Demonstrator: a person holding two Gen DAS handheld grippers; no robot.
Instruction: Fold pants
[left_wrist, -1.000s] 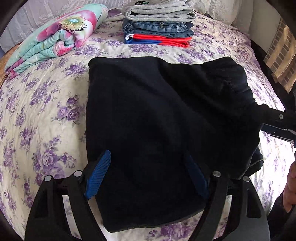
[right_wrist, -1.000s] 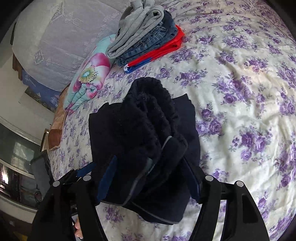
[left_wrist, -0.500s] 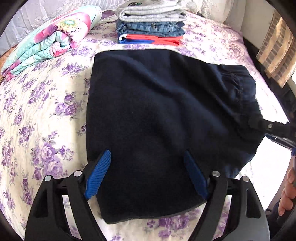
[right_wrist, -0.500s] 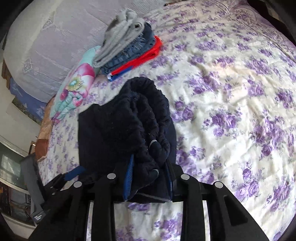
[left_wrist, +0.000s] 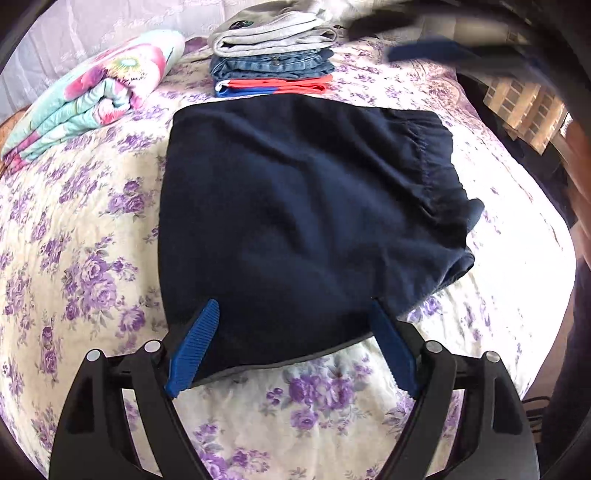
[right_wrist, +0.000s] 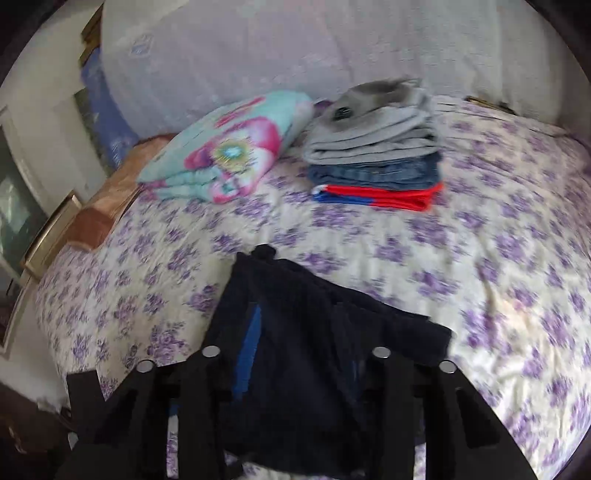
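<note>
Left wrist view: left gripper (left_wrist: 291, 345) jaws spread wide, empty, over folded navy fleece pants (left_wrist: 303, 206); right gripper (right_wrist: 295, 373) state unclear. Judgement: smooth waistband flat.

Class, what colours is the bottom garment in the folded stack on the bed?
Red and blue; the right wrist view shows it best.

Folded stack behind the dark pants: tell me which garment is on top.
The grey garment is on top. Under it lie the blue jeans, and the red-and-blue piece sits lowest, against the floral bedspread.
</note>
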